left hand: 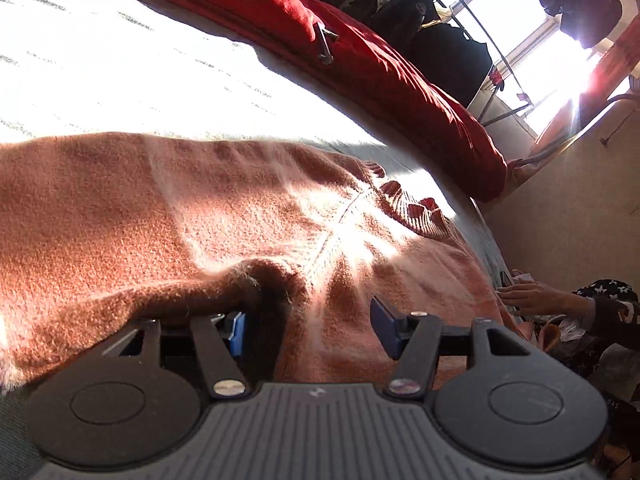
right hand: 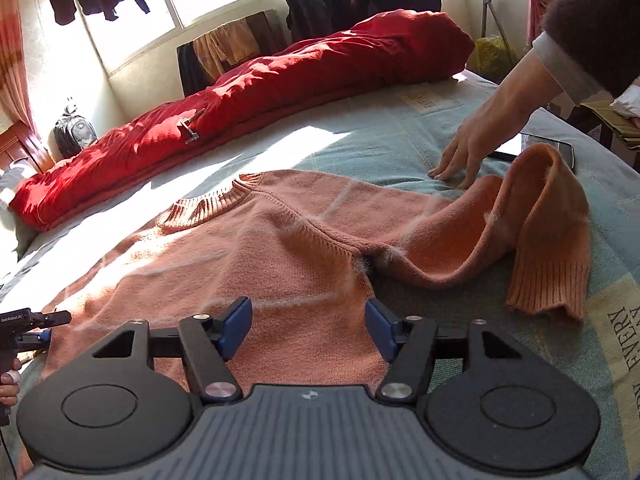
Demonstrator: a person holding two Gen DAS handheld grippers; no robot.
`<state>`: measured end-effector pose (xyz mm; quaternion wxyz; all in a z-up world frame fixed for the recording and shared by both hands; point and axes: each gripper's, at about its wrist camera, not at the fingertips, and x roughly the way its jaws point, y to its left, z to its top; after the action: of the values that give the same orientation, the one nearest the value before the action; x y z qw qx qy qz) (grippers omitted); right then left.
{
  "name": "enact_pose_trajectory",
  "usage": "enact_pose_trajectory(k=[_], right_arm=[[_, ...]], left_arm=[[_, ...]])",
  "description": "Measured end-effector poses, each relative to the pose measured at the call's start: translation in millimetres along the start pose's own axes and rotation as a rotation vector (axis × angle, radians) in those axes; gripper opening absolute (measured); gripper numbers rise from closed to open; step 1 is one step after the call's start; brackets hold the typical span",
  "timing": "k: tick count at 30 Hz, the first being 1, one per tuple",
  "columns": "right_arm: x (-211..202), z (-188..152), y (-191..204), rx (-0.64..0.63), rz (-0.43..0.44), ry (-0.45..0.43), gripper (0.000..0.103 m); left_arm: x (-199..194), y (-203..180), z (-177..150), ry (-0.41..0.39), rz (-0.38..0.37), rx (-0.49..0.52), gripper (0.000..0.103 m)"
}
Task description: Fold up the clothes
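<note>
Orange sweater spread flat on bed, sleeve bunched at 3 o'clock | left gripper, right gripper held open at hem | sleeve fold-in judged next.

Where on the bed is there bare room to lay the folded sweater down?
Free: the blanket strip between the red quilt and the sweater collar. Also the patch below the draped sleeve. Crowded: the far right, with someone's hand and a phone.
</note>
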<state>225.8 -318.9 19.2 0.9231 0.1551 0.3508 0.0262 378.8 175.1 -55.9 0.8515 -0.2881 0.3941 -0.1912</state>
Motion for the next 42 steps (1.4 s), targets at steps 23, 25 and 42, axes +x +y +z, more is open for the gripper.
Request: enact_pose_trajectory(k=[23, 25, 42], right_arm=[[2, -19, 35, -0.020, -0.041, 0.035, 0.071], [2, -21, 36, -0.022, -0.045, 0.043, 0.071], [-11, -43, -22, 0.056, -0.109, 0.079, 0.073]], left_arm=[[-20, 10, 4, -0.076, 0.161, 0.067, 0.024], [-32, 5, 0, -0.057, 0.185, 0.088, 0.029], [-13, -83, -69, 0.143, -0.037, 0.420, 0.053]])
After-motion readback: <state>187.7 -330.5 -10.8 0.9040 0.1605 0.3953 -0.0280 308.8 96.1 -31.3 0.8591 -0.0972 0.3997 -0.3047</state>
